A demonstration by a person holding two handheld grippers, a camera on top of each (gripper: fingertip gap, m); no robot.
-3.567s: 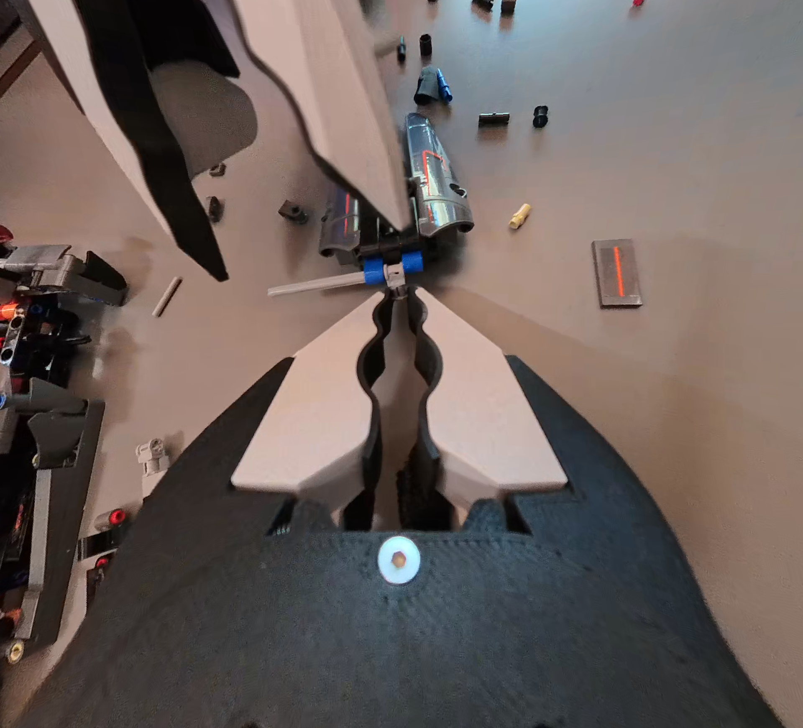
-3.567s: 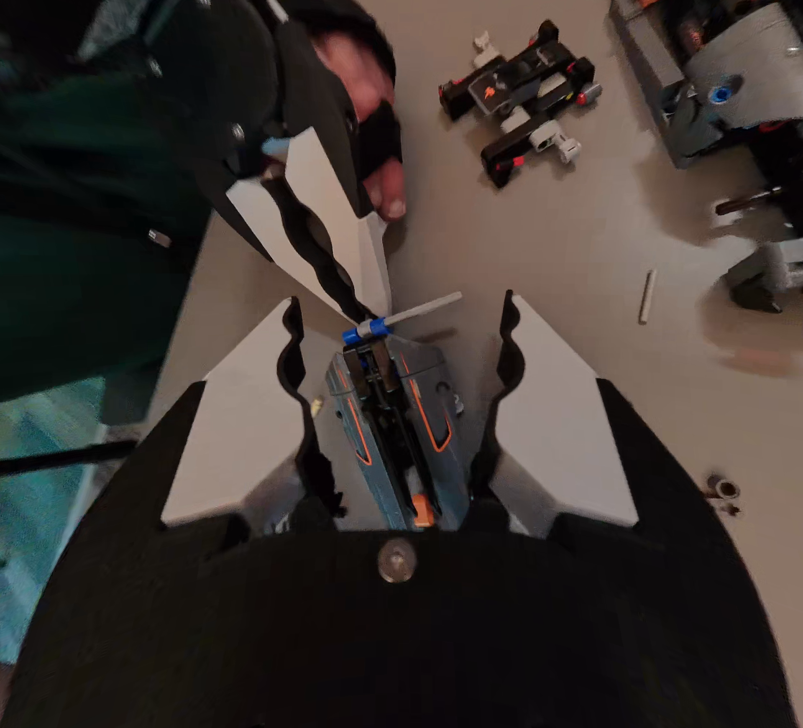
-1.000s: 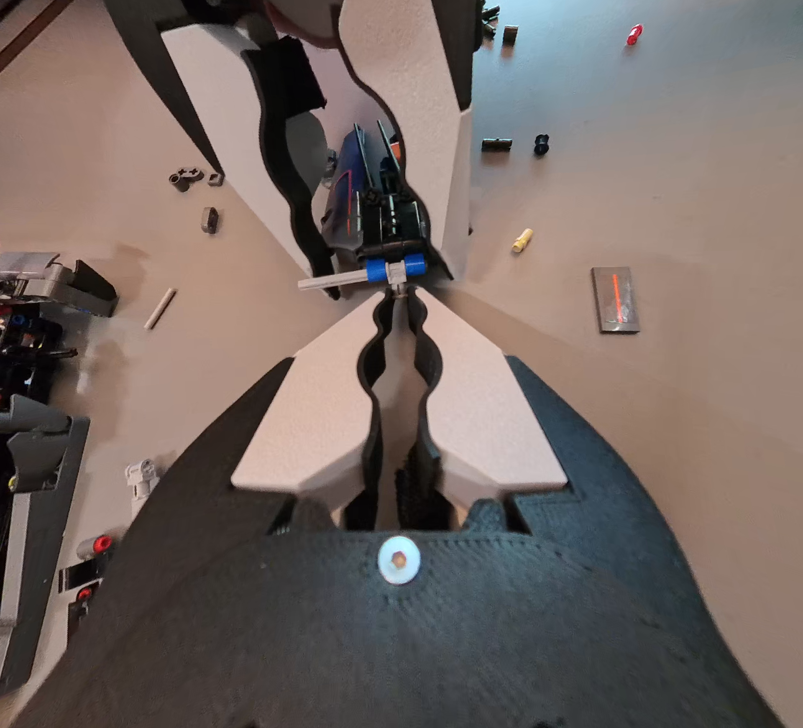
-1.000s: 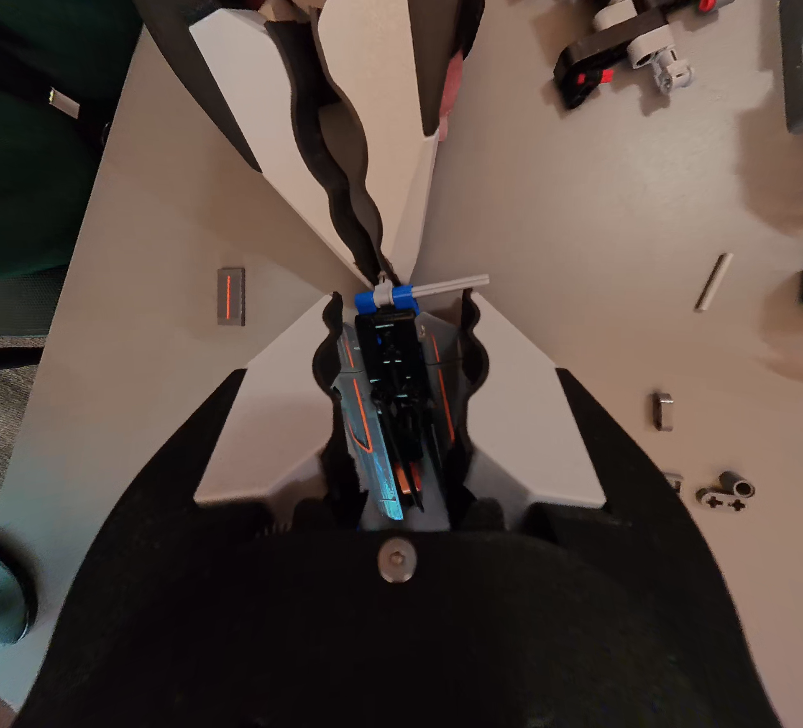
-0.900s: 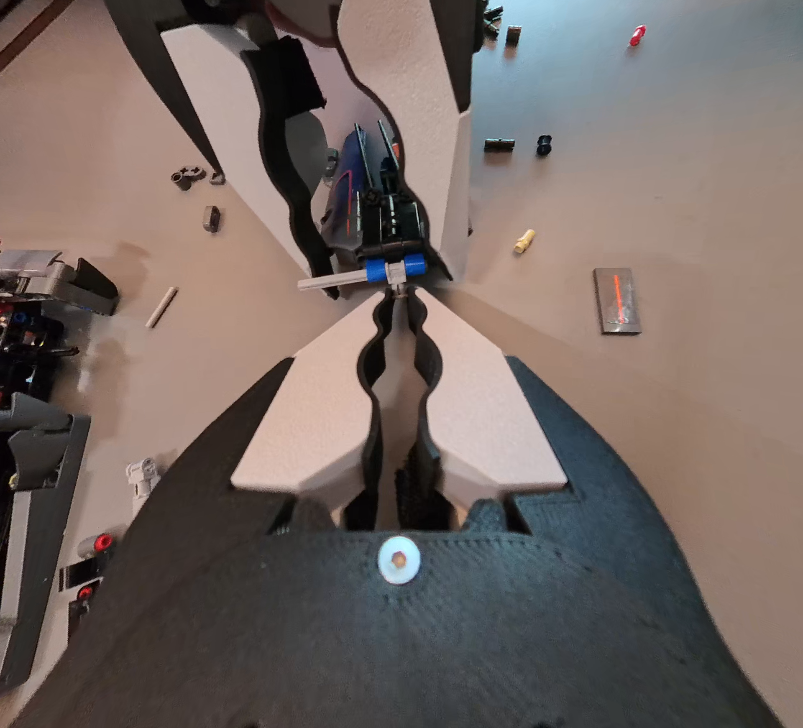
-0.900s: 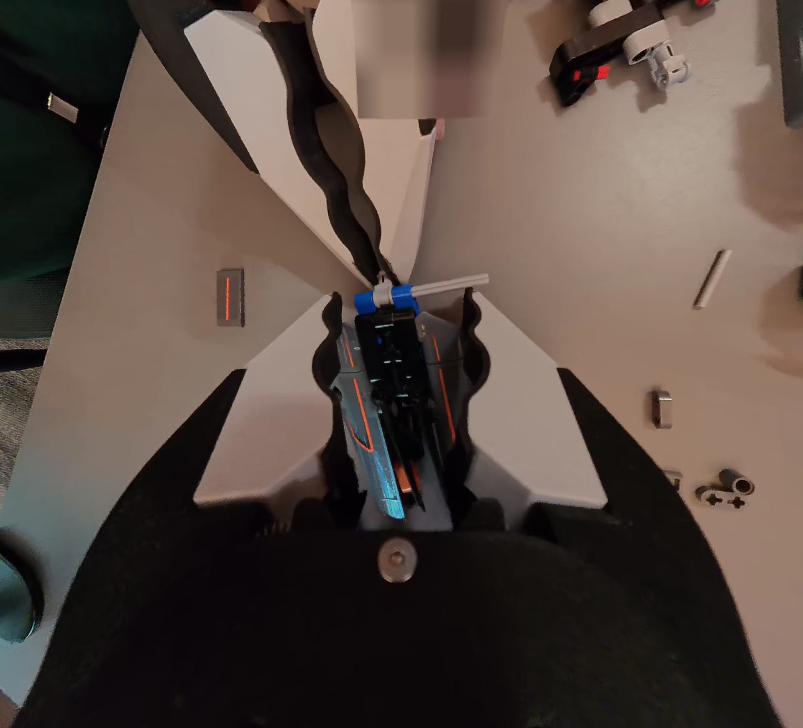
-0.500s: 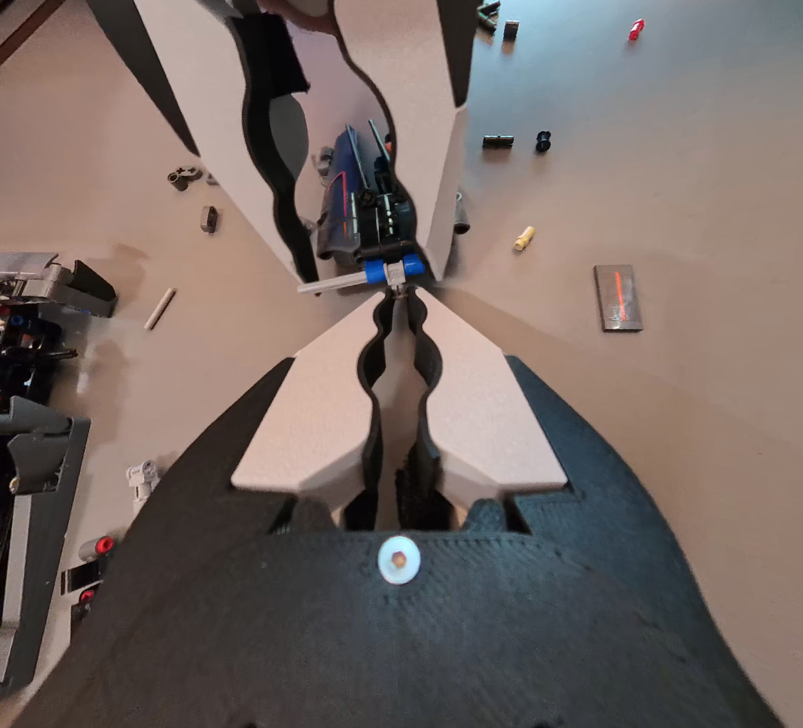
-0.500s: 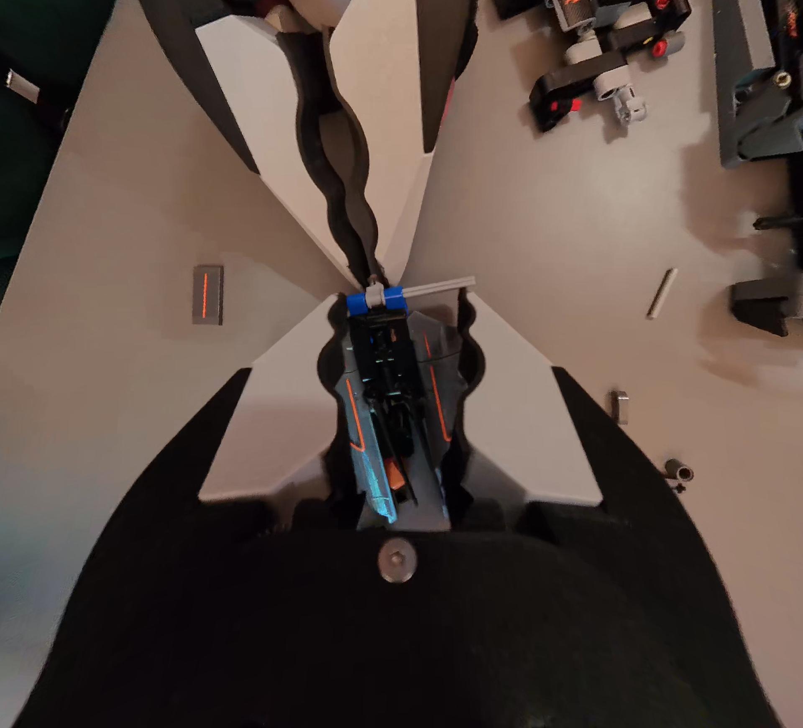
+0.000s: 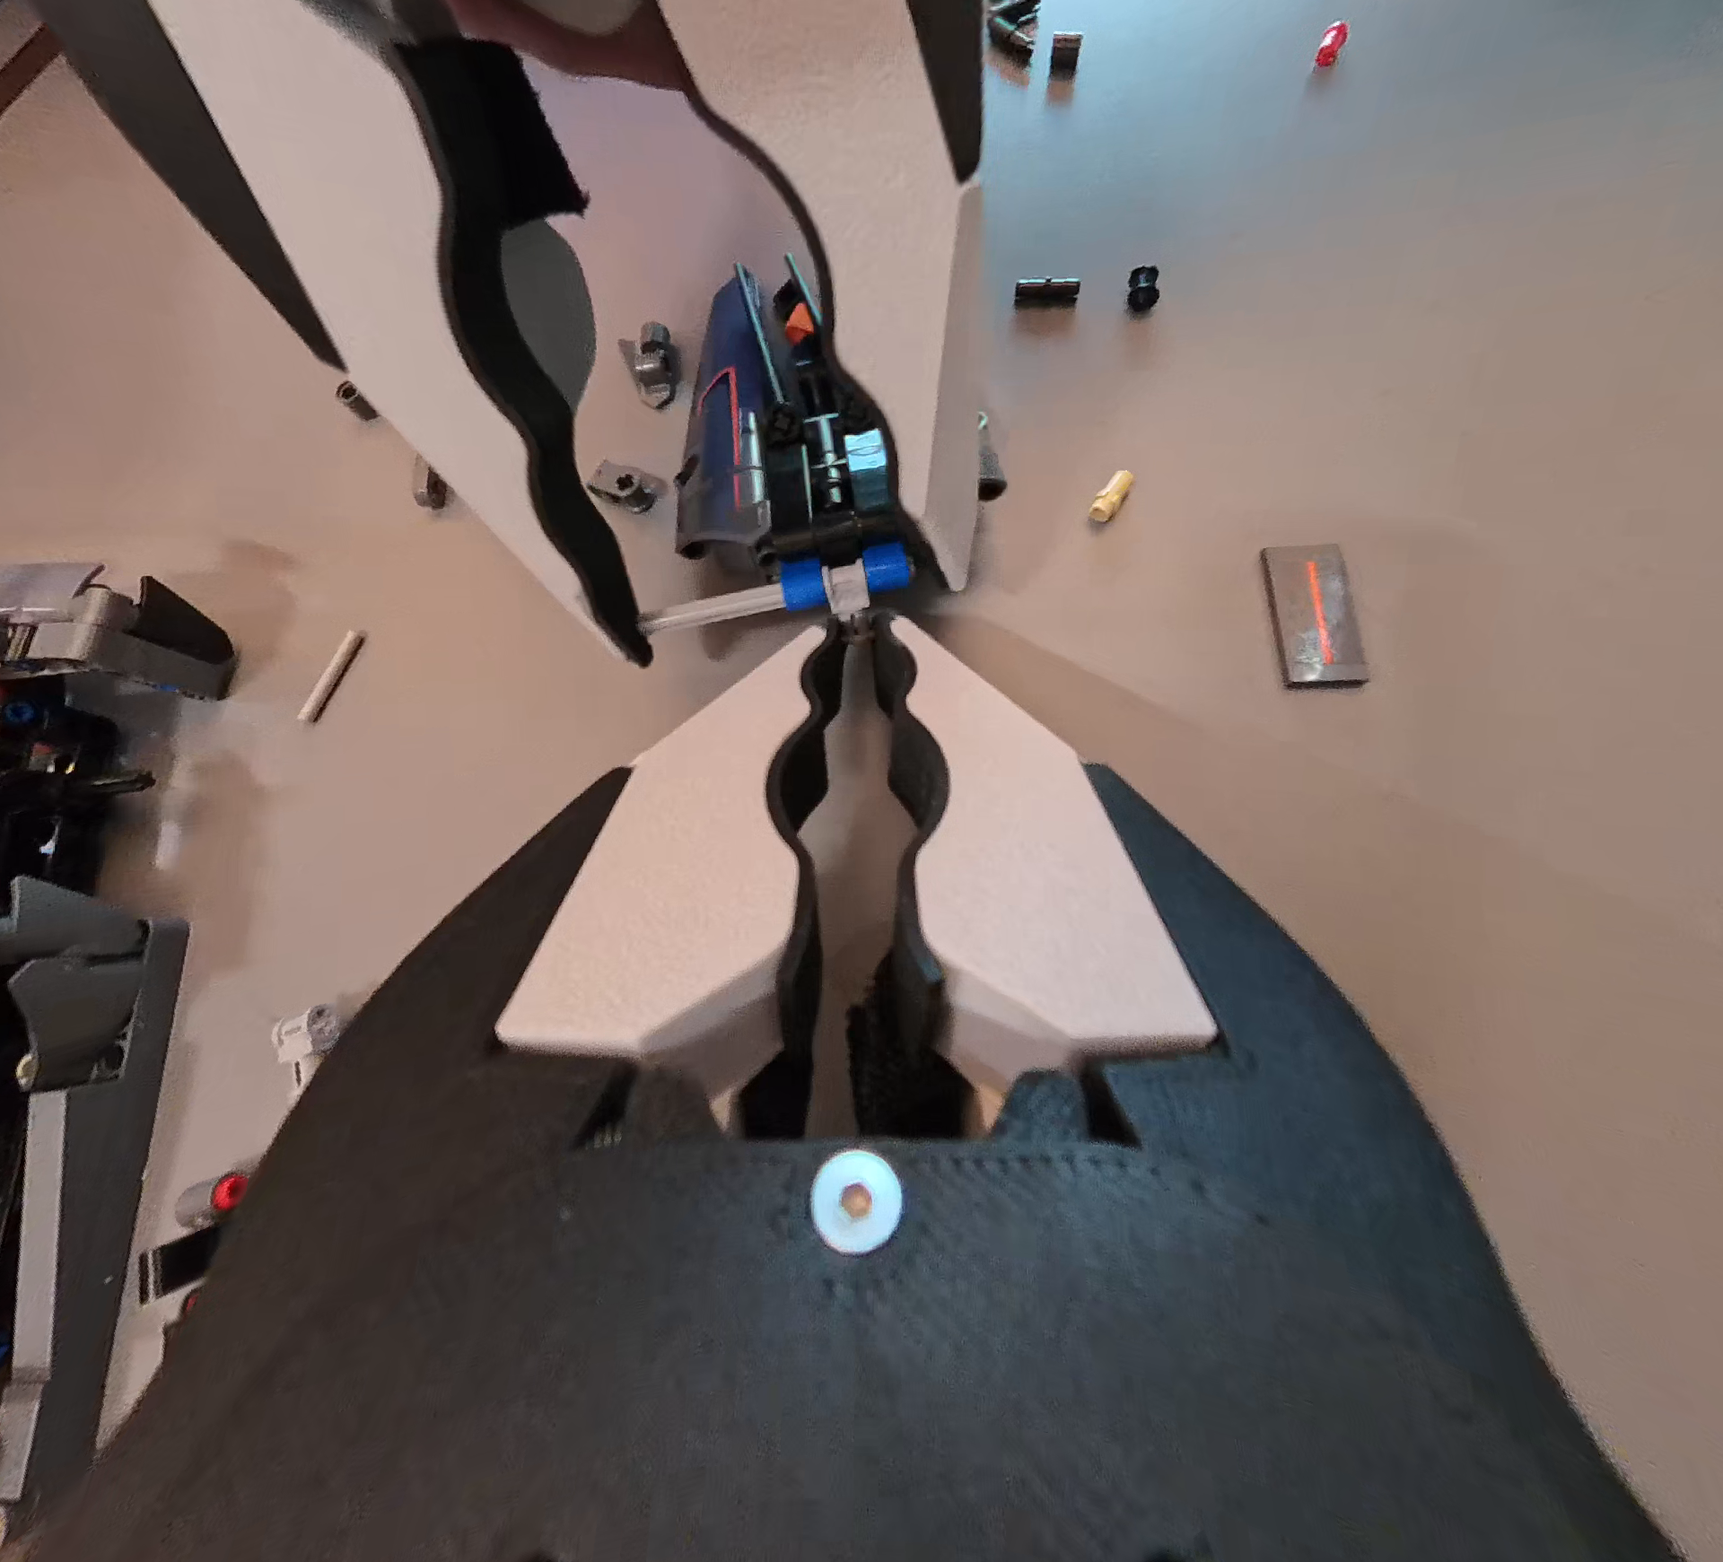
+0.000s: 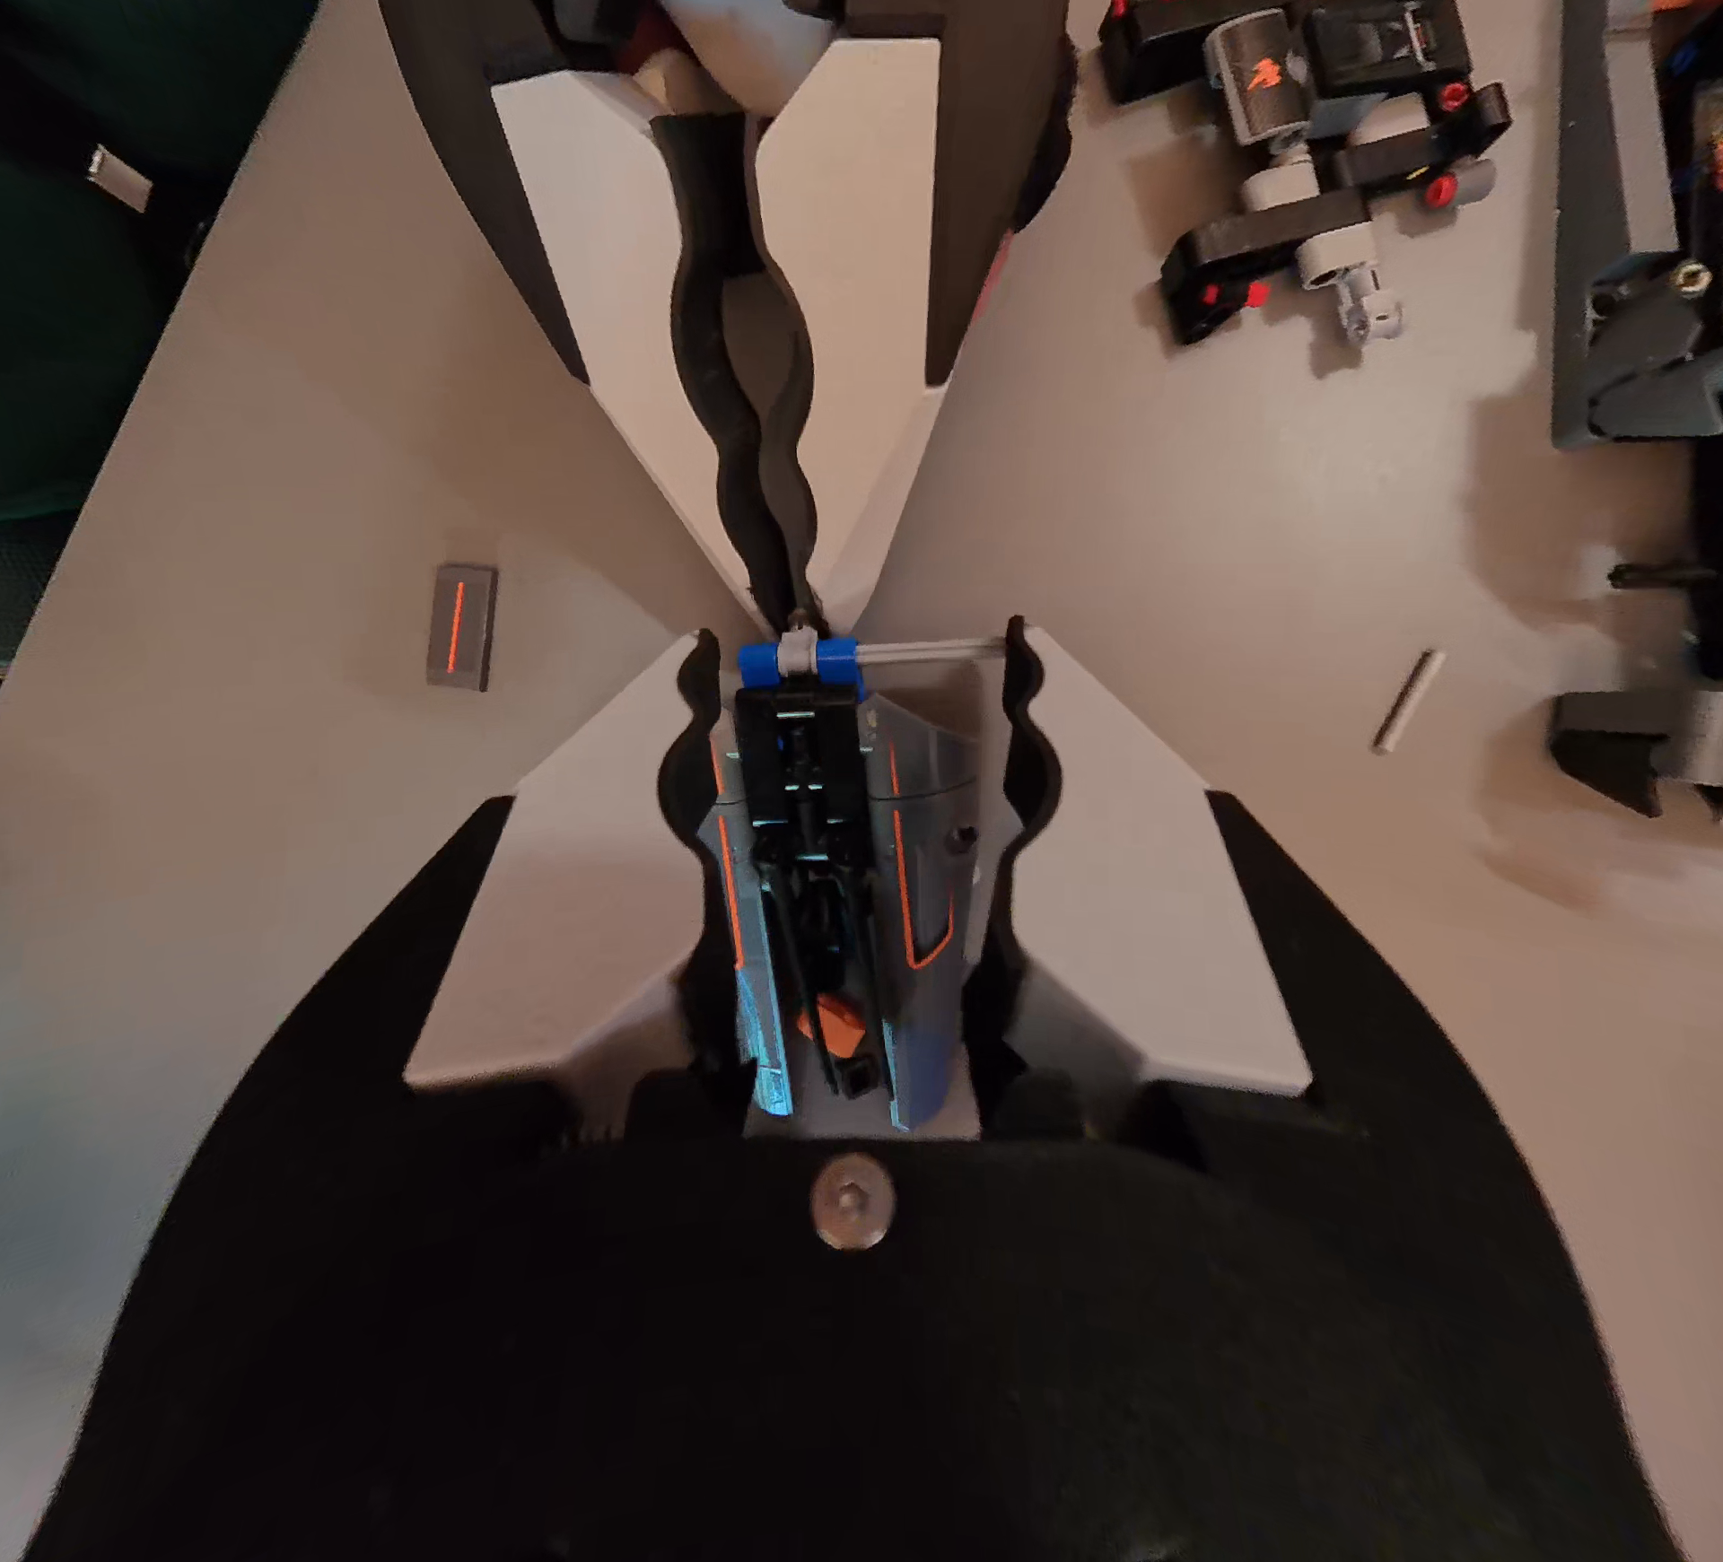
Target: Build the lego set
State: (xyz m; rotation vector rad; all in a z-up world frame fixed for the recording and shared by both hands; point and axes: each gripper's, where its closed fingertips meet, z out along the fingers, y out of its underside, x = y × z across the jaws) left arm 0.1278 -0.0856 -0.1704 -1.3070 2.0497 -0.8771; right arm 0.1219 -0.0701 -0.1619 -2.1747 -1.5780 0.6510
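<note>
A Lego sub-assembly [image 9: 727, 436] of dark blue-grey curved panels with orange lines on a black frame has a light grey axle [image 9: 709, 608] with two blue bushes [image 9: 802, 585] at its near end. My left gripper [image 9: 853, 632] is shut on the small grey connector [image 9: 847, 585] between the bushes. My right gripper [image 10: 858, 641] faces it, its jaws around the sub-assembly [image 10: 923, 827] with a gap on the right side. The axle's free end [image 10: 932, 648] reaches the right finger. The right gripper also shows in the left wrist view [image 9: 792, 613], and the left gripper shows in the right wrist view [image 10: 792, 613].
A grey tile with an orange line [image 9: 1315, 613] lies to the right, with a tan pin [image 9: 1111, 495], black pins [image 9: 1046, 291] and a red piece [image 9: 1331, 43]. A loose grey axle [image 9: 329, 676], a black sub-build [image 10: 1305, 119] and the large dark model [image 10: 1632, 212] lie on the other side. Both grippers' tips are close together, under 4 cm apart.
The right gripper closed around the sub-assembly, then its jaws widened again in the last half second. The left gripper has kept its hold on the grey connector.
</note>
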